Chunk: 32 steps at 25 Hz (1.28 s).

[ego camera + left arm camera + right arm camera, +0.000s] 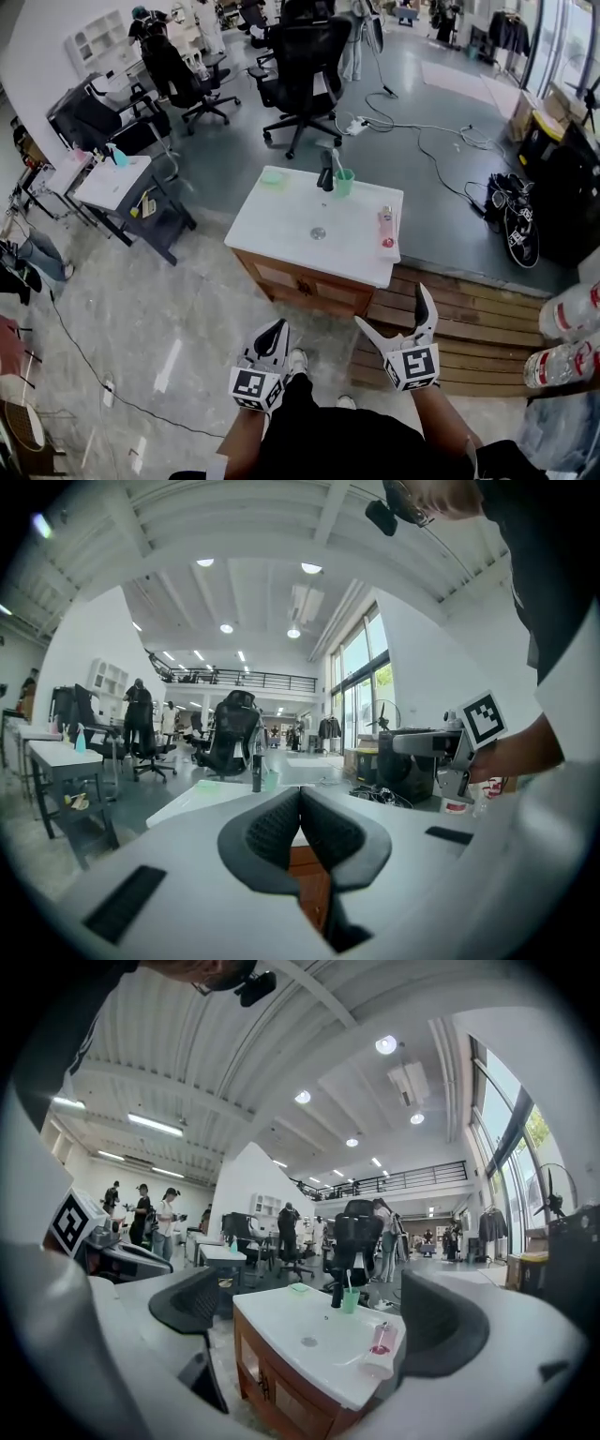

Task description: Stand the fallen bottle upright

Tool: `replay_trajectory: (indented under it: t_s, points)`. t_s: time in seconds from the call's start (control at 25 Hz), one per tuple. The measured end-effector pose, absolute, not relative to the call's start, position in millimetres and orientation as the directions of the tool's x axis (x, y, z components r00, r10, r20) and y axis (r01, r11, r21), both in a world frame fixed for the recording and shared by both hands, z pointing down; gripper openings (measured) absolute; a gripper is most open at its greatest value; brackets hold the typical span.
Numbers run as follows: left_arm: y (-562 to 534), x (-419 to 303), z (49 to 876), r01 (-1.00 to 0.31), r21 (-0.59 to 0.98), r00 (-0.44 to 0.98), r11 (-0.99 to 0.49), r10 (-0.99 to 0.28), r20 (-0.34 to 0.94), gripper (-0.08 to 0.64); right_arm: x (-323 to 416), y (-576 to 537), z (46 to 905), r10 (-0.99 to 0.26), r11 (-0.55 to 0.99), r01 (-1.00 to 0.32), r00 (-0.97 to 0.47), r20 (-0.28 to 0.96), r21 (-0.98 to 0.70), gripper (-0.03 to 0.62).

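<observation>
A pink-and-white bottle (385, 228) lies on its side near the right edge of the white sink counter (281, 220). In the right gripper view the bottle (380, 1349) lies just inside the right pad. My right gripper (394, 307) is open and empty, held in front of the counter and well short of the bottle; the sink shows between its pads (314, 1312). My left gripper (274, 336) hangs lower left of it, shut on nothing, pads pressed together (300, 799).
A green cup (344, 181) with a toothbrush stands beside a black faucet (325, 178) at the counter's back edge, with a green soap dish (273, 175) at back left. Wooden decking (469, 319) lies to the right. Office chairs (305, 80) stand behind.
</observation>
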<state>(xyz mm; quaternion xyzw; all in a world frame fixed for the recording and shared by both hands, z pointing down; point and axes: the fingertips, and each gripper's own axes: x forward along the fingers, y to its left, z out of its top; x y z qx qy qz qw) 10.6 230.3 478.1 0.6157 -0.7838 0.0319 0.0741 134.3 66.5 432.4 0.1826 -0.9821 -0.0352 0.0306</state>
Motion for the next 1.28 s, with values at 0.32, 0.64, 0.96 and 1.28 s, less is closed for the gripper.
replay_trajectory:
  t_s: [0.32,0.64,0.96,1.28]
  points:
    - [164,-81,467,-0.99,0.05,-0.121,0.131,-0.977,0.177,0.017,57,6,429,-0.496,0.868,-0.497,-0.867,0.051,0.002,0.6]
    - [128,-150,463,-0.997,0.064,-0.029,0.042,-0.981,0.192,0.017,3,-22,446,-0.579,0.812,-0.584,-0.807,0.117,-0.01,0.6]
    - [99,-194,469,-0.996,0.079,0.065,-0.051,-0.98,0.186,0.017,-42,-33,474,-0.612,0.784,-0.62,-0.763,0.208,0.031,0.6]
    - [47,-215,476,-0.996,0.058,0.076,-0.066,-0.981,0.177,0.017,-54,-88,498,-0.638,0.757,-0.653,-0.723,0.264,0.04,0.6]
